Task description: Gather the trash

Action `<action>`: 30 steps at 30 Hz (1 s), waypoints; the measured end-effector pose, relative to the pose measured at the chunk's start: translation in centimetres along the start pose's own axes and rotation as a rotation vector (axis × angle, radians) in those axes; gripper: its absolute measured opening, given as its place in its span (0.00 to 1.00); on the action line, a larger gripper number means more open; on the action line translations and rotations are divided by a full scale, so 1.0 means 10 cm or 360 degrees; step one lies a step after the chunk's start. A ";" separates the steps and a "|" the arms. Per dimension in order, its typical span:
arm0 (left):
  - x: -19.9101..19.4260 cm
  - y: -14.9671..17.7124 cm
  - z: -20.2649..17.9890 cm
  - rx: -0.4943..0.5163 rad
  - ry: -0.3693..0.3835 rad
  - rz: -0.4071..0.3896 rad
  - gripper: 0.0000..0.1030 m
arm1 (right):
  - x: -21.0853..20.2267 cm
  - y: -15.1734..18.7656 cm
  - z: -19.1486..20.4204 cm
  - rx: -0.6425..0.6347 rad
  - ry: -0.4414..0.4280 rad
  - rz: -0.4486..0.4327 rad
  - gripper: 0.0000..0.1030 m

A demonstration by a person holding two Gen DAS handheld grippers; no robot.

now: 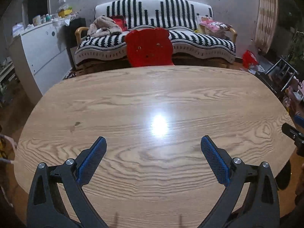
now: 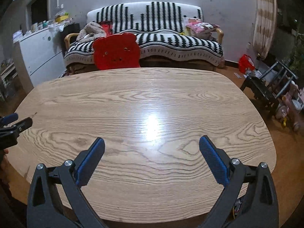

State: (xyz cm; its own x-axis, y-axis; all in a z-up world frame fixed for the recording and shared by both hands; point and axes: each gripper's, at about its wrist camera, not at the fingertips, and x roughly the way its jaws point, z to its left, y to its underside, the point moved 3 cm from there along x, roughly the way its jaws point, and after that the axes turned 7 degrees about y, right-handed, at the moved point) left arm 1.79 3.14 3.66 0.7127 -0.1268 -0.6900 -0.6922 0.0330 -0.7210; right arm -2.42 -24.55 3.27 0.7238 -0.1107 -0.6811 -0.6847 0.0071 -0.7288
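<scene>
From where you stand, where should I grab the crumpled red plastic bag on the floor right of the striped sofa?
Probably the peaked top of the crumpled red plastic bag, coming down from above with the open right gripper. It sits slumped on the floor close to the grey wall, so a rear approach looks blocked. Handles are too small to see.

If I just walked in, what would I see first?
Probably the bright red bear-shaped chair, pushed up to the far edge of the wooden table. Behind it, against the wall, stands the black-and-white striped sofa. Close up, the left gripper and right gripper hover open over the table.
</scene>
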 end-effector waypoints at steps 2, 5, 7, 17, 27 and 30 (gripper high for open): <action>0.02 -0.01 -0.01 0.0017 -0.0013 -0.0014 0.94 | 0.03 0.00 -0.05 0.0039 -0.0015 0.0023 0.93; 0.03 -0.01 -0.03 0.0017 -0.0011 -0.0003 0.94 | 0.08 -0.03 -0.11 0.0060 -0.0003 0.0024 0.93; 0.06 -0.01 -0.04 0.0005 0.0004 -0.0001 0.94 | 0.12 -0.03 -0.14 0.0066 -0.0002 0.0029 0.93; 0.16 -0.03 -0.03 -0.0052 -0.0003 0.0018 0.94 | 0.18 -0.05 -0.14 0.0038 -0.0004 0.0040 0.93; 0.19 0.00 -0.09 -0.0056 -0.0003 0.0018 0.94 | 0.18 -0.03 -0.17 0.0027 0.0004 0.0042 0.93; 0.19 -0.01 -0.06 -0.0063 -0.0007 0.0017 0.94 | 0.18 -0.03 -0.16 0.0021 -0.0002 0.0044 0.93</action>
State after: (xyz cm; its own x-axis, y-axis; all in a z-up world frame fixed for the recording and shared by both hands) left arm 3.15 2.32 2.39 0.7057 -0.1223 -0.6979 -0.7036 -0.0050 -0.7106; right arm -1.05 -26.36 2.34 0.7048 -0.1088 -0.7010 -0.7031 0.0235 -0.7107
